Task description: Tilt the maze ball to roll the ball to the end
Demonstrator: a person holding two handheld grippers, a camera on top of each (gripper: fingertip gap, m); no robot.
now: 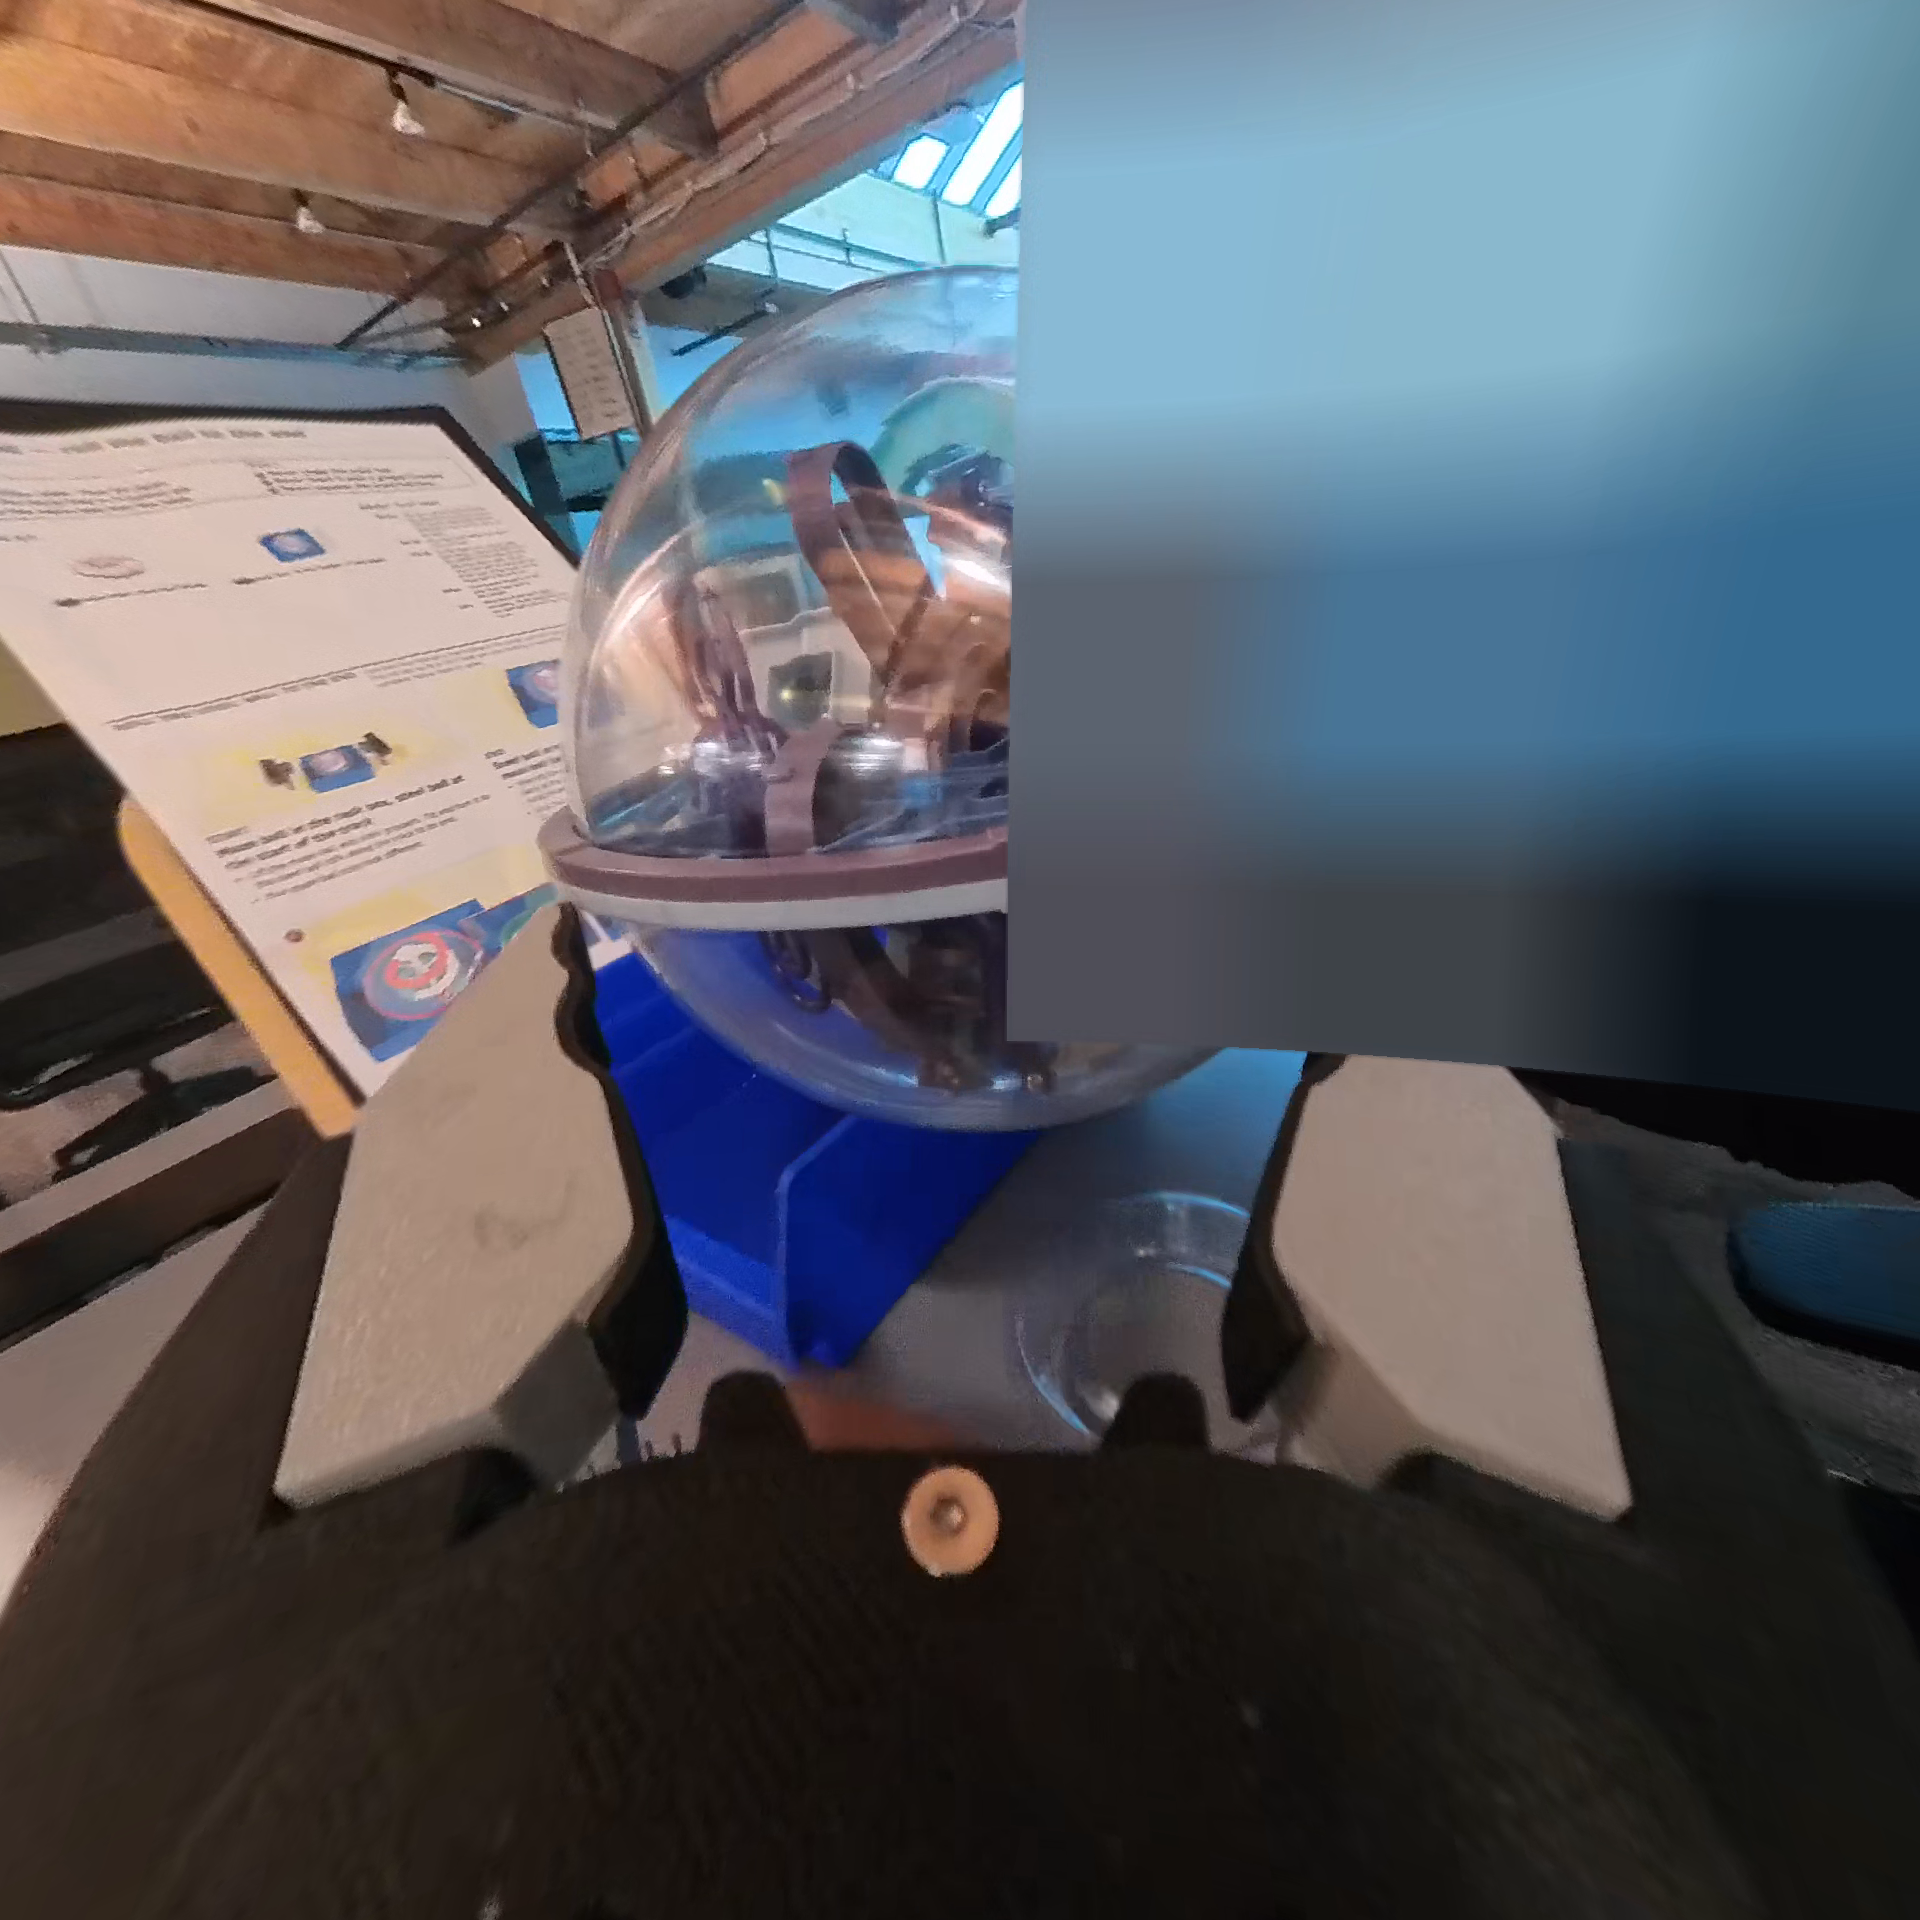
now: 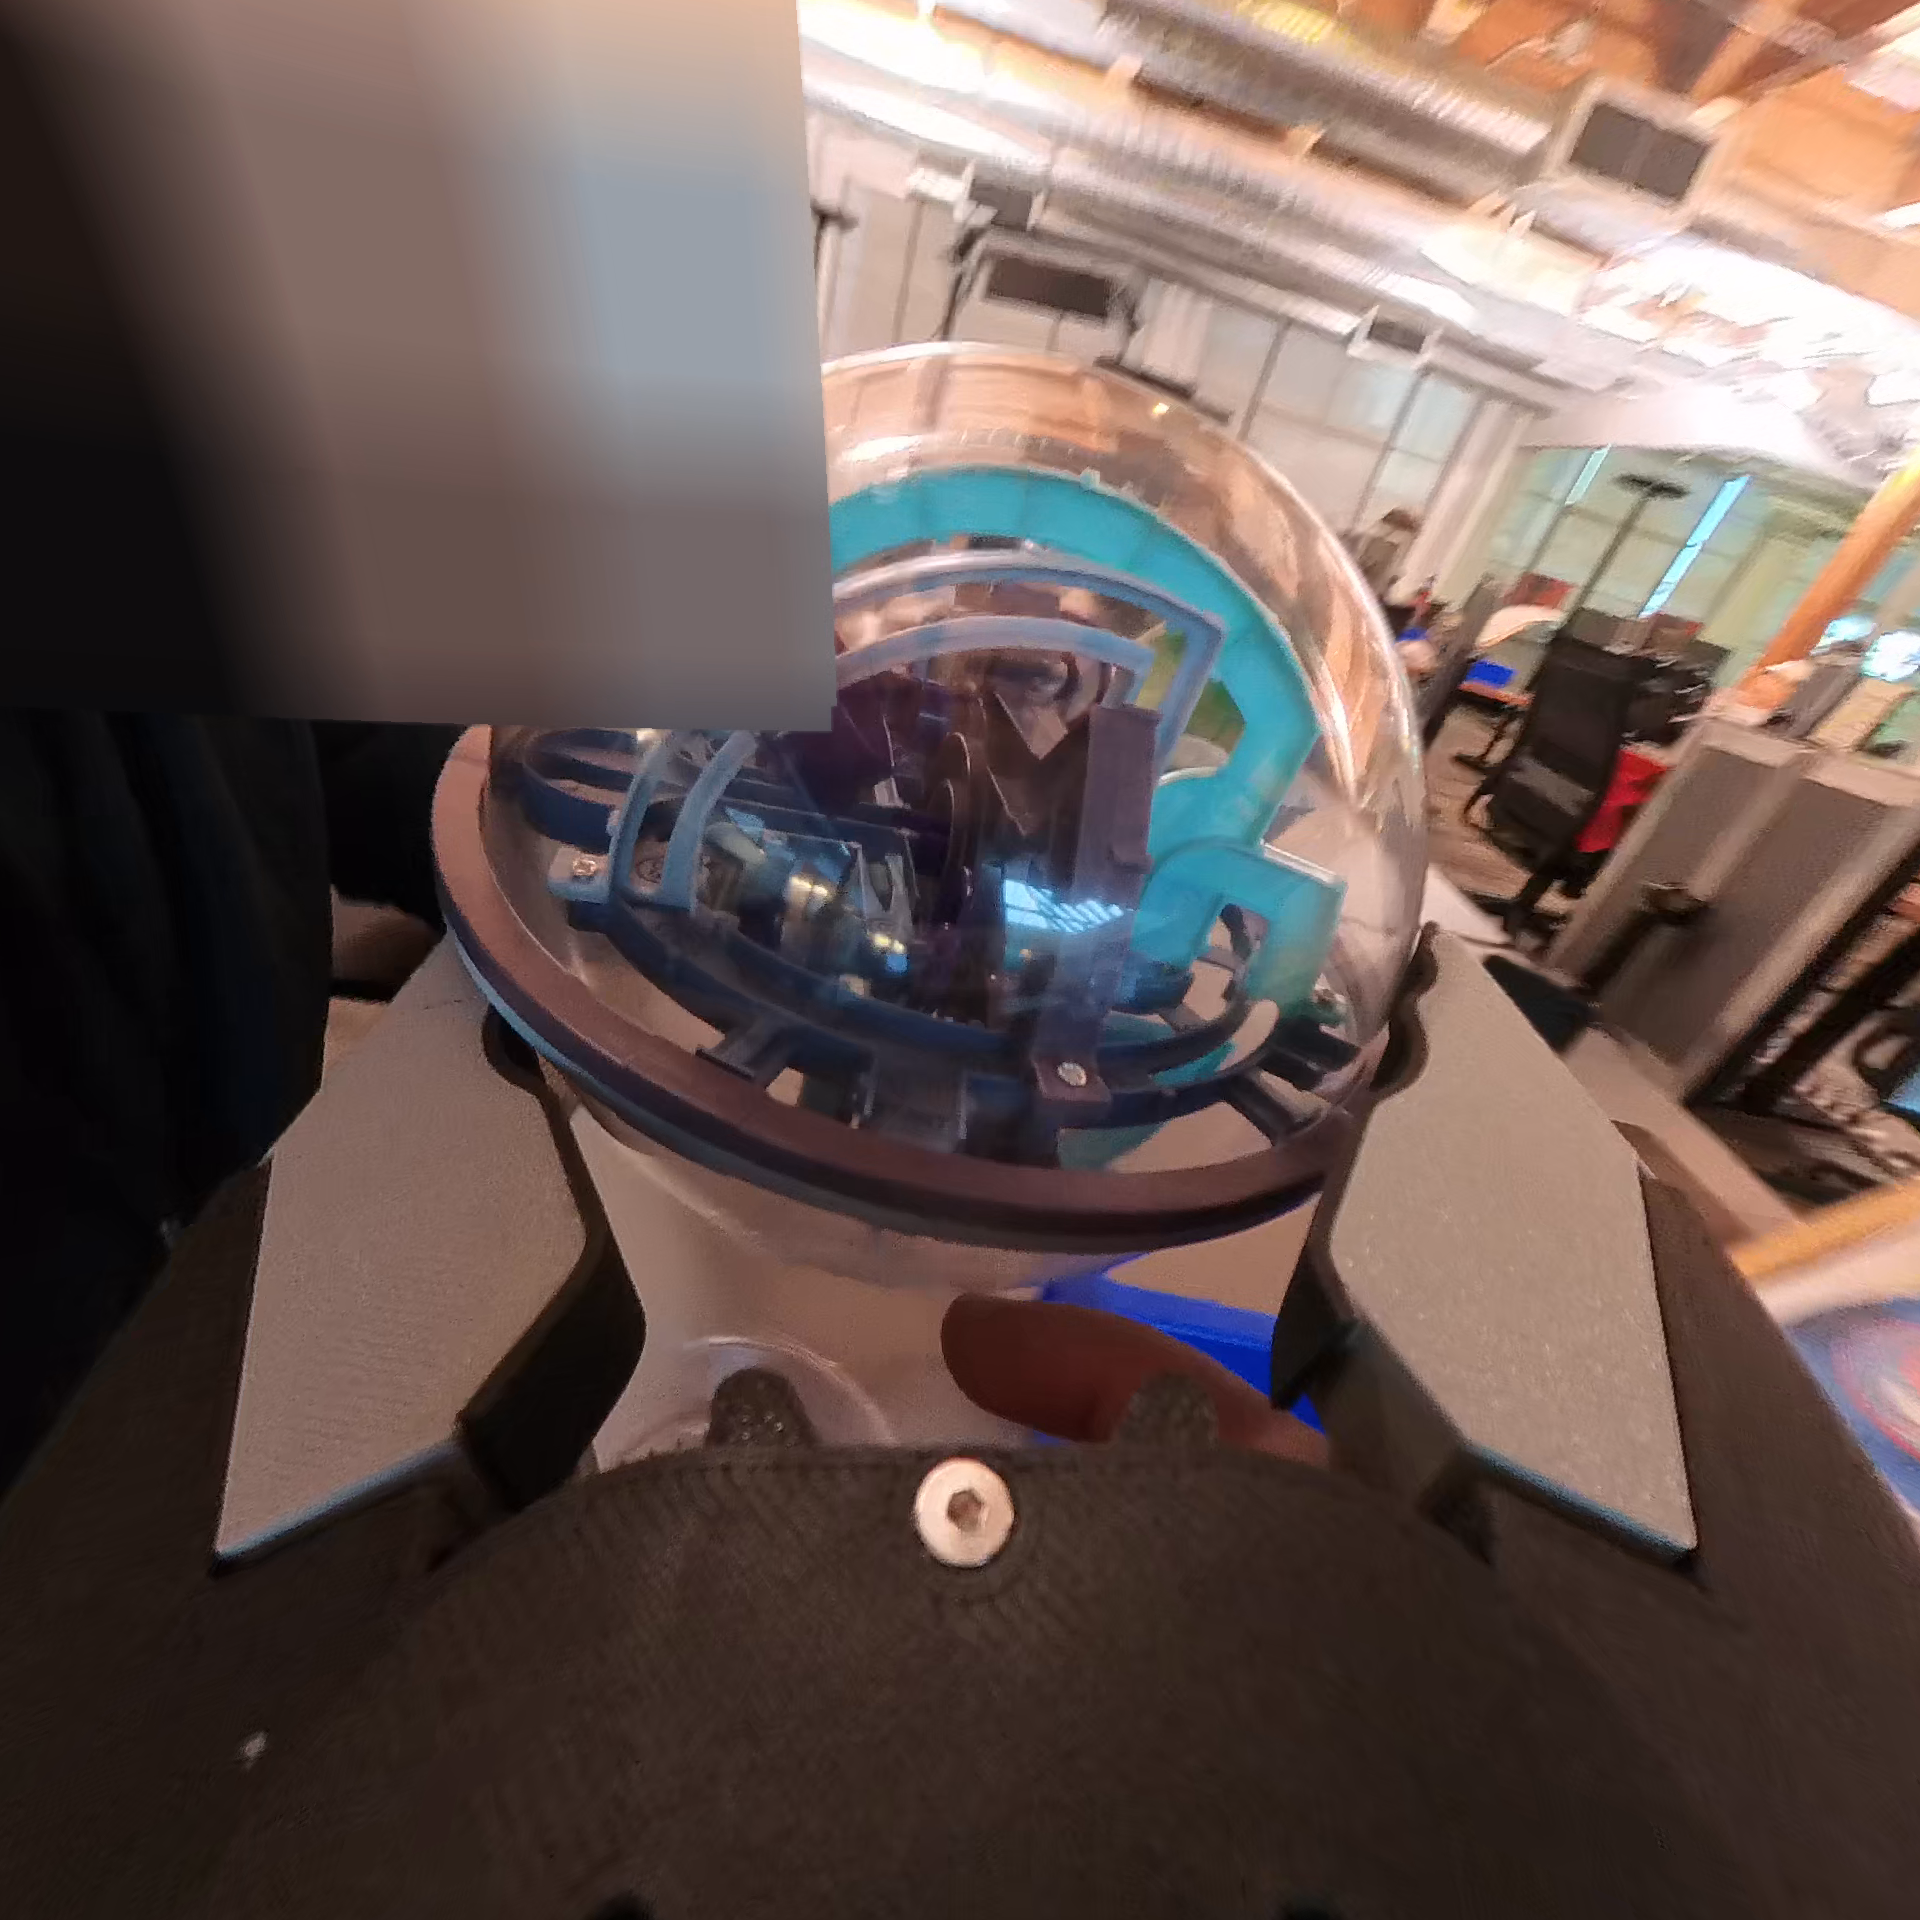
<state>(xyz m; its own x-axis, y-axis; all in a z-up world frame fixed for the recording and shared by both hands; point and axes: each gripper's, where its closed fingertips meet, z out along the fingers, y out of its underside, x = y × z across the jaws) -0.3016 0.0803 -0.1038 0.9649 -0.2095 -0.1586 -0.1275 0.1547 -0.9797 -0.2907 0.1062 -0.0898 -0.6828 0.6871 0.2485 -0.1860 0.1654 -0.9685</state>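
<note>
The maze ball (image 1: 790,644) is a clear sphere with a brown ring around its middle and coloured tracks inside. It is held up in the air, tilted, above a blue bin (image 1: 831,1226). My left gripper (image 1: 935,987) is set around its lower half. The left fingertip (image 1: 540,956) touches the ring, and the other tip is hidden by a blurred patch. In the right wrist view the maze ball (image 2: 1039,831) sits between the fingers of my right gripper (image 2: 940,966), and both fingers press on its sides. I cannot make out the small ball inside.
A clear round stand (image 1: 1143,1299) lies on the grey table under the ball. A printed instruction sheet (image 1: 260,675) leans at the left. A person's thumb (image 2: 1070,1371) shows below the ball, over the blue bin (image 2: 1174,1309). Office chairs (image 2: 1558,727) stand far right.
</note>
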